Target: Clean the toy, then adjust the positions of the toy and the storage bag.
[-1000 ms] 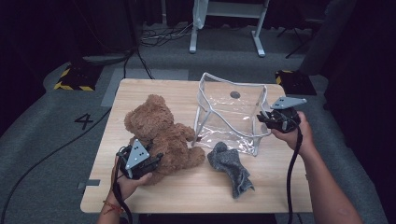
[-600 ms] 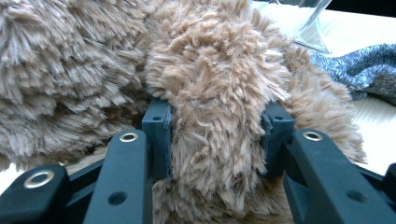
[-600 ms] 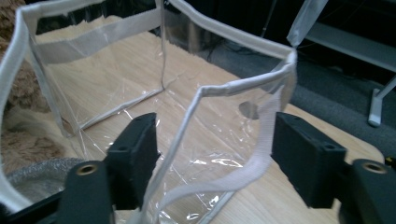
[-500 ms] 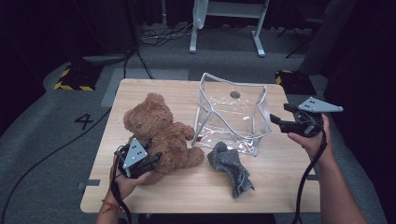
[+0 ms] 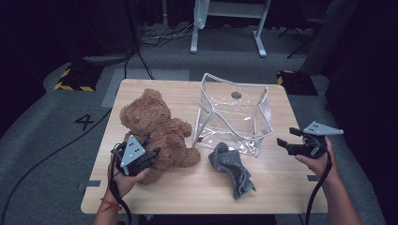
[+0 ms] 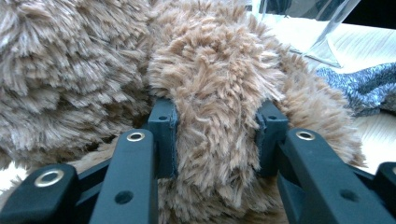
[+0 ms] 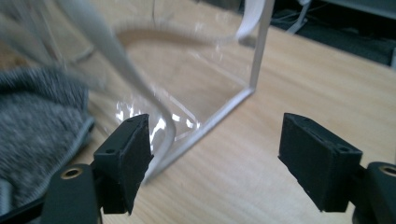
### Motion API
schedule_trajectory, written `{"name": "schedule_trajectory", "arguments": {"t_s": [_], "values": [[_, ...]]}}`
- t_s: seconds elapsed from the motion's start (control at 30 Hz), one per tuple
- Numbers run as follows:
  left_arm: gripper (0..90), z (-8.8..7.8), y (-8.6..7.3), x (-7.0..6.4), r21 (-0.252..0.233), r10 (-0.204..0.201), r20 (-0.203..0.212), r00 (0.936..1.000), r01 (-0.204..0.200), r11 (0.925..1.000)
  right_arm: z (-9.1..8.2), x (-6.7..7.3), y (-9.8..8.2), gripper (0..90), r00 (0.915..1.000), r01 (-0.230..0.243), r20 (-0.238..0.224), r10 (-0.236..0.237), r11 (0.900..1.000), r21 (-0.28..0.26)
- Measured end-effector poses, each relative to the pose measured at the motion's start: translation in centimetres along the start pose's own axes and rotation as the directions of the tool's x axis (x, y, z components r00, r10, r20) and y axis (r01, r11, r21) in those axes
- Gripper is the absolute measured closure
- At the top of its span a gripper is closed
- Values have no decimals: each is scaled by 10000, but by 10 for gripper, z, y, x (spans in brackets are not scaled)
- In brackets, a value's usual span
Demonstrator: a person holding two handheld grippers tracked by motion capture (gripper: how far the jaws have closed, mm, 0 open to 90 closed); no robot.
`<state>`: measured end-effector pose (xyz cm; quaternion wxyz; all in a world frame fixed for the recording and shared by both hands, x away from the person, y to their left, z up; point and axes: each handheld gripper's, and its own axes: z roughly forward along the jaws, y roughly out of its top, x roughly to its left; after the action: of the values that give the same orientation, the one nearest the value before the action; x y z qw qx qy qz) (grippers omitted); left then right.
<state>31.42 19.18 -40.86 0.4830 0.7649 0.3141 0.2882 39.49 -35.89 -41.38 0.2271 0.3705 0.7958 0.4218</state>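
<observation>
Teddy bear clamped in left gripper

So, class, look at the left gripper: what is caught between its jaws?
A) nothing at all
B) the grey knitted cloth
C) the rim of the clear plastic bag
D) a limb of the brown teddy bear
D: in the left gripper view, the left gripper has both pads pressed into the fur of the teddy bear, on one plush limb.
</observation>
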Motion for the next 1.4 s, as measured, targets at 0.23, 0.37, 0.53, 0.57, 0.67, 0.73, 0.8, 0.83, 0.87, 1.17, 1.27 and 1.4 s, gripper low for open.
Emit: {"name": "schedule_trajectory", "arguments": {"t_s": [0.23, 0.37, 0.53, 0.57, 0.67, 0.73, 0.8, 0.83, 0.87, 1.17, 1.27, 1.4], "values": [[635, 8, 6, -1, -78, -14, -109, 9999, 13, 10000, 29, 4, -32, 258, 9995, 227, -236, -209, 9966, 797], [638, 10, 9, 0, -116, 15, -191, 9998, -17, 9999, 37, 3, -41, 256, 9990, 33, -453, 7, 9961, 884], [641, 11, 16, 1, -200, 162, -321, 9994, -168, 9997, 45, 2, -49, 256, 9984, -12, -561, 71, 9944, 1054], [641, 10, 18, 2, -229, 210, -344, 9992, -218, 9995, 46, 3, -51, 256, 9984, -20, -555, 83, 9937, 1123], [641, 9, 23, 5, -354, 238, -474, 9986, -254, 9990, 46, 3, -55, 256, 9982, -17, -587, 87, 9929, 1188], [640, 9, 27, 7, -480, 205, -522, 9984, -230, 9986, 47, 3, -57, 256, 9984, -54, -552, 123, 9924, 1231], [640, 7, 32, 9, -583, 252, -607, 9978, -288, 9979, 48, 2, -60, 256, 9985, -117, -517, 185, 9916, 1289], [640, 6, 35, 10, -608, 335, -648, 9973, -374, 9974, 48, 1, -61, 256, 9984, -169, -516, 238, 9914, 1301], [640, 6, 39, 10, -679, 345, -694, 9970, -392, 9969, 49, 1, -63, 256, 9981, -216, -545, 292, 9907, 1343], [640, 2, 75, 20, -1246, 681, -1063, 9920, -813, 9889, 54, 0, -71, 240, 9981, -229, -535, 320, 9866, 1614], [638, 3, 85, 23, -1547, 621, -1010, 9929, -773, 9849, 55, 1, -71, 225, 9981, -222, -539, 311, 9872, 1582], [637, 7, 98, 29, -1857, 570, -858, 9947, -722, 9799, 56, 1, -71, 216, 9983, -146, -526, 233, 9868, 1610]]}}
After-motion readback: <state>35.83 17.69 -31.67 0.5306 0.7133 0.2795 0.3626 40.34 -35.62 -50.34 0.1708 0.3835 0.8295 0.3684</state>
